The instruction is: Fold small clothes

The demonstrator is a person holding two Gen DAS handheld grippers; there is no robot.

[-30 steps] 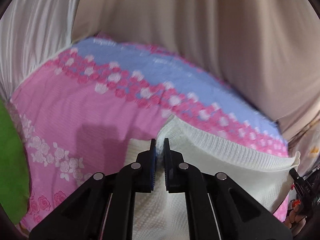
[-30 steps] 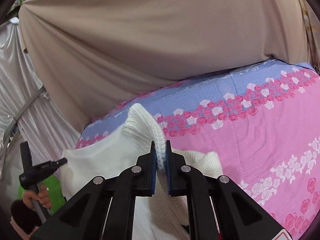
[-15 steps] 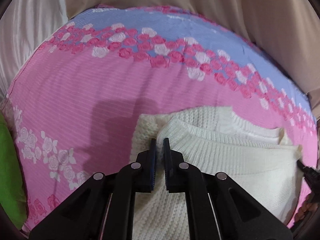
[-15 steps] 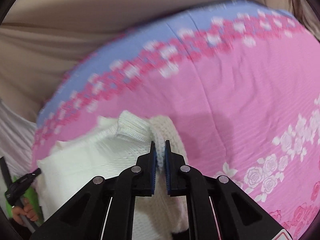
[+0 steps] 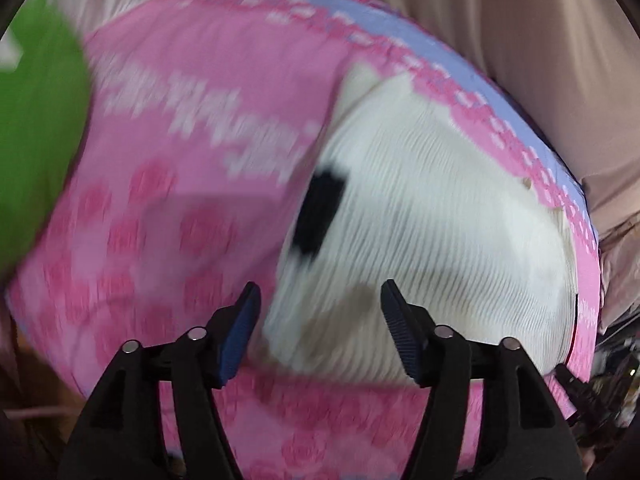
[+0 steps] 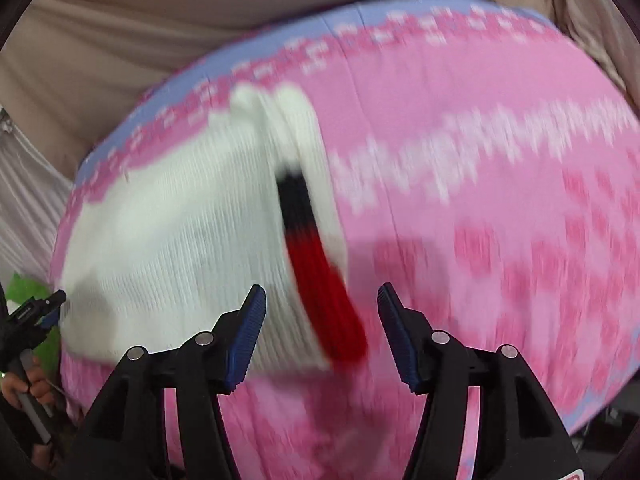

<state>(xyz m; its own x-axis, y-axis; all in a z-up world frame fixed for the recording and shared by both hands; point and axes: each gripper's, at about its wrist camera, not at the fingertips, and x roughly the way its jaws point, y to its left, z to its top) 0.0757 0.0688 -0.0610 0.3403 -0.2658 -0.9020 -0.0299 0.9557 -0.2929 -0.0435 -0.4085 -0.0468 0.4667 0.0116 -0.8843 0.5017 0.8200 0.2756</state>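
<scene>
A white knitted sweater (image 5: 432, 232) lies folded on the pink flowered bedspread (image 5: 168, 208); both views are blurred. A black patch (image 5: 320, 212) shows at its left edge. In the right wrist view the sweater (image 6: 180, 232) has a black and red band (image 6: 316, 264) along its right edge. My left gripper (image 5: 318, 320) hangs over the sweater's near left corner, its jaws opening, nothing pressed between them. My right gripper (image 6: 320, 316) hovers above the near right corner, jaws opening too, the red band below the gap. The left gripper (image 6: 36, 312) also shows in a hand at the far left.
A green thing (image 5: 36, 120) lies at the bedspread's left end. Beige and white curtains (image 6: 160, 20) hang behind the bed. The bedspread (image 6: 500, 220) has a lilac strip (image 5: 400, 32) along its far edge and drops off at the near edge.
Both grippers let go of the sweater's knitted edge and opened. Both dropped lower and nearer; the sweater now lies flat, folded over, with the black and red band showing.
</scene>
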